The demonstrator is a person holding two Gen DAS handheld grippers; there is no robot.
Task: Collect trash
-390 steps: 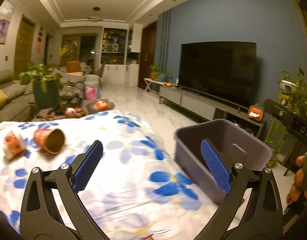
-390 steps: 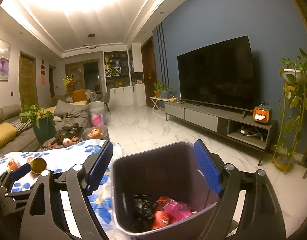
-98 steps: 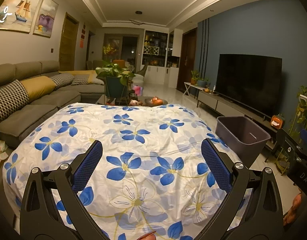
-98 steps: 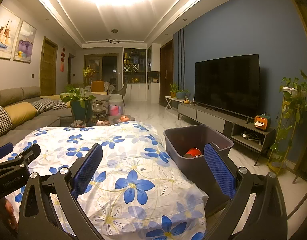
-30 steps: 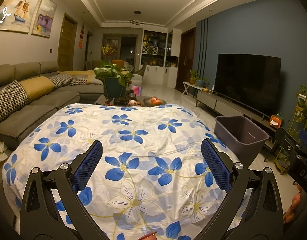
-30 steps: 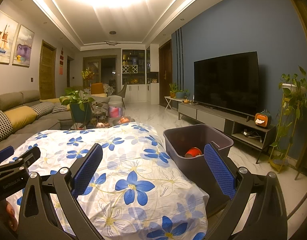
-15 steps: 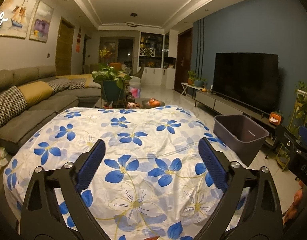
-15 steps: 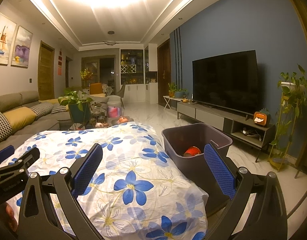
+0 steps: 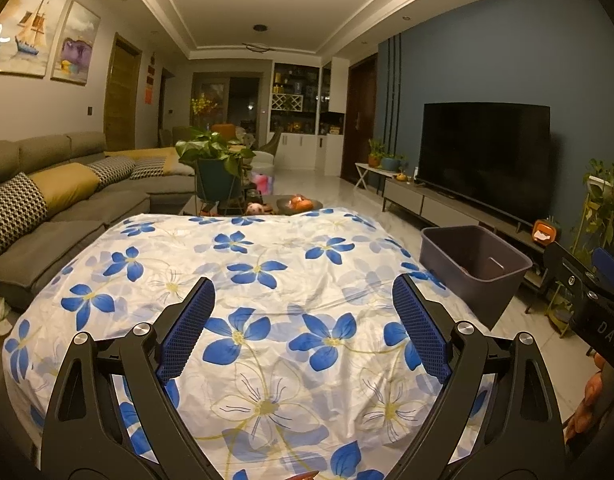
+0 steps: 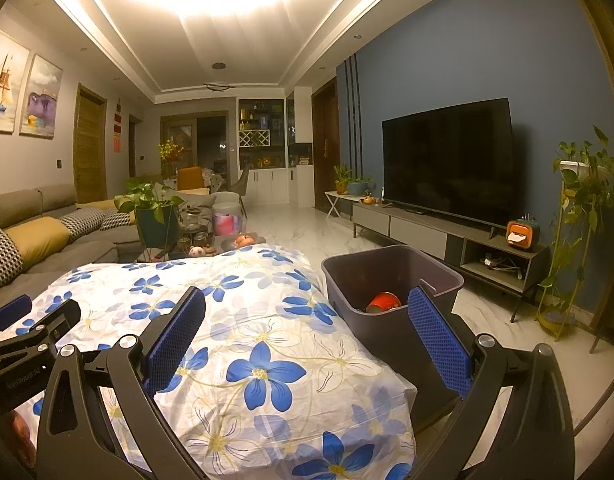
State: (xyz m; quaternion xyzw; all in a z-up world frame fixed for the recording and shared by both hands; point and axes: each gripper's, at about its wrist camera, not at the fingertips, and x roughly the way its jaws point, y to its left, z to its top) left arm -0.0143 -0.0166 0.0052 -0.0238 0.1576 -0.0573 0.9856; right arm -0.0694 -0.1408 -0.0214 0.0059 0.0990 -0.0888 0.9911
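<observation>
A dark grey bin (image 10: pixel 391 280) stands on the floor at the right edge of the table, which is covered by a white cloth with blue flowers (image 9: pixel 267 272). An orange cup (image 10: pixel 383 302) lies inside the bin. The bin (image 9: pixel 473 258) also shows in the left wrist view, right of the cloth. My left gripper (image 9: pixel 303 312) hangs open above the near part of the cloth, holding nothing. My right gripper (image 10: pixel 307 316) is open too, above the cloth's right side, with its right finger in front of the bin.
A grey sofa (image 9: pixel 67 200) with cushions runs along the left. A low table with a potted plant (image 9: pixel 219 168) stands beyond the cloth. A TV (image 10: pixel 447 160) on a long cabinet lines the blue wall. A plant stand (image 10: pixel 575 240) is at the right.
Both grippers have pulled back and risen away from the bin since 13 s ago; the cups then on the cloth are gone. In the last second the views barely shift.
</observation>
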